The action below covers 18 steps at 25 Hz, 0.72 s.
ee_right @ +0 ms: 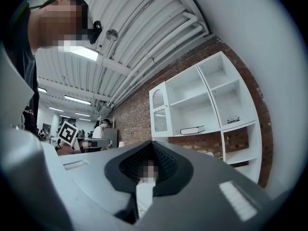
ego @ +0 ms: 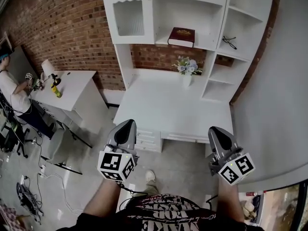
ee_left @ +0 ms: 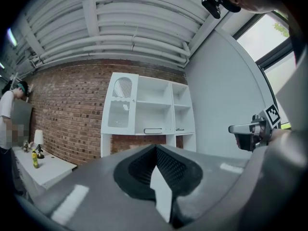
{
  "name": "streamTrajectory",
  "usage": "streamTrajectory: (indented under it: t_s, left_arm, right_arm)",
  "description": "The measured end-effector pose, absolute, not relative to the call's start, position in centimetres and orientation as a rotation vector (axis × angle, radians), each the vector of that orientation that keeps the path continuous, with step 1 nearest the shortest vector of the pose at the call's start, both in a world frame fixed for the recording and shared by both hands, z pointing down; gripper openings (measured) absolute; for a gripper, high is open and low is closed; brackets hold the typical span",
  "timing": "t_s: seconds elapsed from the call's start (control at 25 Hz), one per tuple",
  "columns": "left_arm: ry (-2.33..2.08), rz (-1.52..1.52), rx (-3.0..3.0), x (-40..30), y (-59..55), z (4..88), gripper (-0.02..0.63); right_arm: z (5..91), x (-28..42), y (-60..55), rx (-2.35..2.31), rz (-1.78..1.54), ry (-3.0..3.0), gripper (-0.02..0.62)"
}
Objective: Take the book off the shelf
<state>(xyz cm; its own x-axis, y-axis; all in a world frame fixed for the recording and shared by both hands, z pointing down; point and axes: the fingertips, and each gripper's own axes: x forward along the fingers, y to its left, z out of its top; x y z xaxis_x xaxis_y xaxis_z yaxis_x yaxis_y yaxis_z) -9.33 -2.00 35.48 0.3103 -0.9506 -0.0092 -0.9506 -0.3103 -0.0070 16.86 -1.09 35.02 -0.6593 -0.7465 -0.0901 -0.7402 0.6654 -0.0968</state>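
Observation:
A dark red book (ego: 181,36) lies flat on the middle shelf of the white shelf unit (ego: 214,4) against the brick wall. It shows small and far off in the left gripper view (ee_left: 153,131) and the right gripper view (ee_right: 192,130). My left gripper (ego: 127,122) and right gripper (ego: 213,130) are held low over the floor, short of the desk's front edge and well away from the book. Both are shut with nothing between the jaws, which meet at a point in each gripper view: left gripper (ee_left: 155,147), right gripper (ee_right: 153,142).
A white desk (ego: 168,105) stands under the shelves with a flower vase (ego: 186,69) at its back. Glasses (ego: 229,42) lie on the right-hand shelf. A glass-door cabinet (ego: 127,16) is left of the book. A side table (ego: 72,88) and a person (ego: 12,95) are at the left.

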Motion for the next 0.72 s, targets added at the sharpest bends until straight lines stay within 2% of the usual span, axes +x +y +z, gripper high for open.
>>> streamTrajectory:
  t_s: [0.72]
  left_arm:
    - [1.729,-0.025,-2.641,-11.1,-16.4,36.3,0.000]
  right_arm:
    - [34.9,13.7,-13.8,-1.336,-0.088,2.721,0.026]
